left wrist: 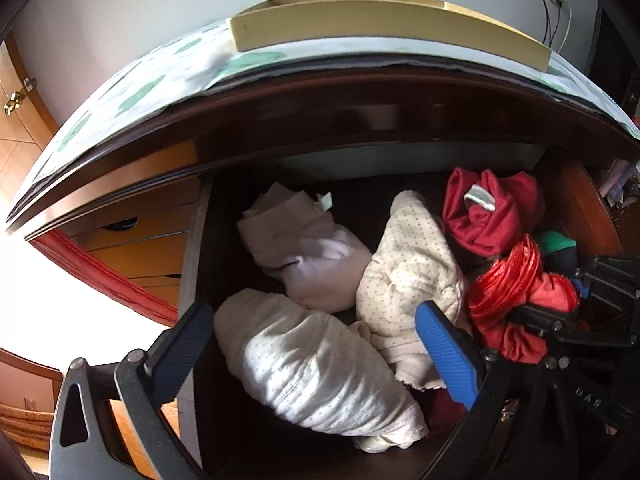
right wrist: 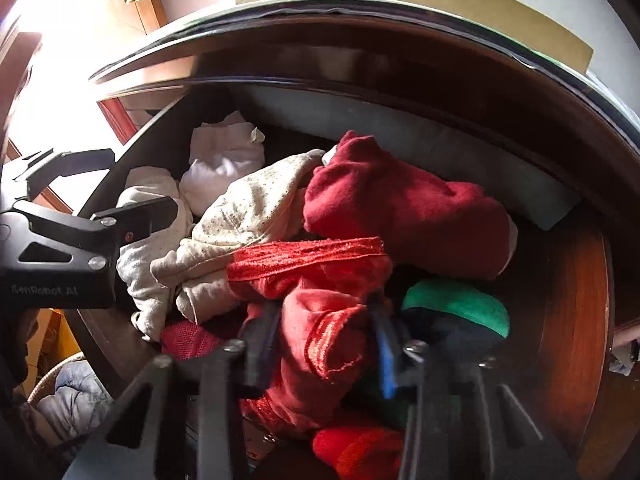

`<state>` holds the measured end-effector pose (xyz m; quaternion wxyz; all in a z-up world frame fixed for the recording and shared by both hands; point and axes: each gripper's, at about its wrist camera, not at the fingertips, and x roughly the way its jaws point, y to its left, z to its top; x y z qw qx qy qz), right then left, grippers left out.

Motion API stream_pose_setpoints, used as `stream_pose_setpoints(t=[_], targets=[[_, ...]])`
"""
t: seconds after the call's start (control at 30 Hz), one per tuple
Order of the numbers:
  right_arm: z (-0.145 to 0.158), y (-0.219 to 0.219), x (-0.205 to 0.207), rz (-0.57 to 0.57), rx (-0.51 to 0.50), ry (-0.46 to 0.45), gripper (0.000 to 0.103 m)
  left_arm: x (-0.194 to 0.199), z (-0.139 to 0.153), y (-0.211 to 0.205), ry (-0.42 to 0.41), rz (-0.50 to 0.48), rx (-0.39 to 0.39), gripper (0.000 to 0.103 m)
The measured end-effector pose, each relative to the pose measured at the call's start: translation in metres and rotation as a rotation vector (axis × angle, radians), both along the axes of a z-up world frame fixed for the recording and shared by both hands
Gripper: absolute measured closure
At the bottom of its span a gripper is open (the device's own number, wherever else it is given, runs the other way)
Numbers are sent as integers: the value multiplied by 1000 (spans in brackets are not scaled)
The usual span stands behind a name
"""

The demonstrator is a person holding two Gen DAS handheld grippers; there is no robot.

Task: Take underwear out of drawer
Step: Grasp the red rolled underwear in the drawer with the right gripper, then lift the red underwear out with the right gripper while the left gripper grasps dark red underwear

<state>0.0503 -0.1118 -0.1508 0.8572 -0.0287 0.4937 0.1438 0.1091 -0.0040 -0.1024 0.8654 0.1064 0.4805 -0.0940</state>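
The dark wooden drawer stands pulled out, full of folded clothes. My left gripper hangs open just above a white dotted garment, one blue-padded finger on each side and neither touching it. Beside it lie a cream dotted piece and a plain white one. At the drawer's right end my right gripper is shut on red underwear with a shiny lace band, the cloth bunched between its pads. Behind that lies a dark red garment. A green-banded dark piece lies to its right.
The dresser top overhangs the drawer's back, covered by a green-patterned cloth with a beige tray on it. Lighter wooden drawers stand to the left. A wicker basket holding blue cloth sits on the floor, low left.
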Motion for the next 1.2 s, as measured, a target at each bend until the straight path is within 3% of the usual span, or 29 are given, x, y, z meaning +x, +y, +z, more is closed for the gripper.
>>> stream_pose_setpoints(t=[0.27, 0.57, 0.8, 1.07, 1.2], targets=[[30, -38, -15, -71, 159, -78, 76, 6, 6, -19, 4, -62, -46, 1], [80, -81, -38, -250, 120, -307, 75, 20, 11, -69, 27, -152, -107, 1], [92, -103, -44, -324, 80, -380, 75, 42, 0, -111, 101, -186, -121, 11], [86, -115, -45, -353, 91, -378, 75, 62, -19, -134, 189, -184, -159, 25], [80, -117, -44, -363, 93, -370, 75, 57, -30, -128, 242, -202, -232, 45]])
